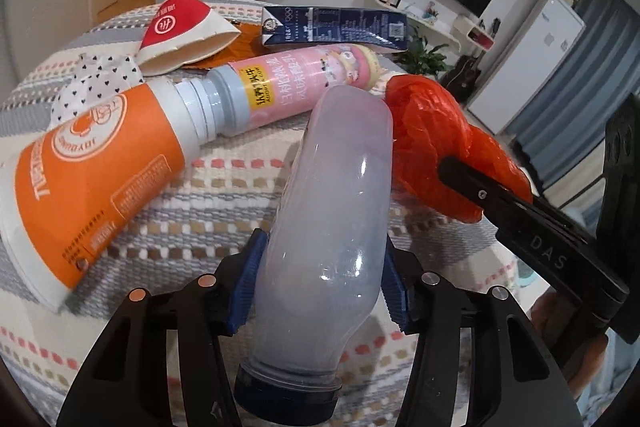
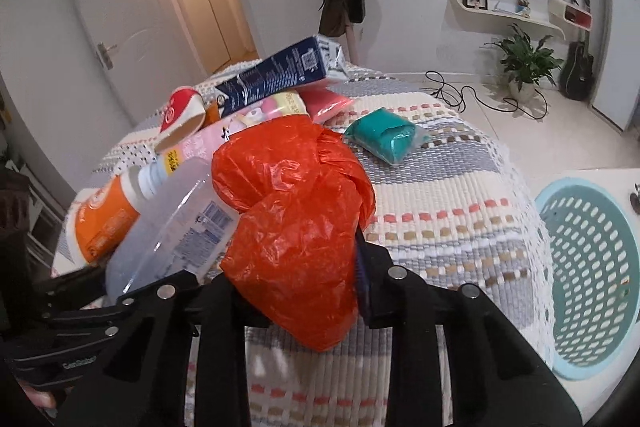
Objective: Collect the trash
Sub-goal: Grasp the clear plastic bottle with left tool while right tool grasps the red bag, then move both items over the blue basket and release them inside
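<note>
My left gripper (image 1: 320,283) is shut on a clear plastic bottle (image 1: 332,211) with a dark blue cap, held above the woven tablecloth (image 1: 208,187). My right gripper (image 2: 296,275) is shut on a crumpled red plastic bag (image 2: 292,199); the bag also shows in the left wrist view (image 1: 432,147), with the right gripper's black finger across it. The clear bottle shows in the right wrist view (image 2: 176,227), just left of the bag. More trash lies on the table: an orange paper cup (image 1: 80,179), a pink bottle (image 1: 296,83), a red-and-white cup (image 1: 184,31), a dark blue carton (image 1: 336,27).
A light blue perforated basket (image 2: 592,267) stands below the table's right edge. A teal packet (image 2: 384,135) and a red packet (image 2: 328,107) lie on the cloth beyond the bag. A polka-dot wrapper (image 1: 96,83) lies at the left. Doors, a coat rack and a plant are behind.
</note>
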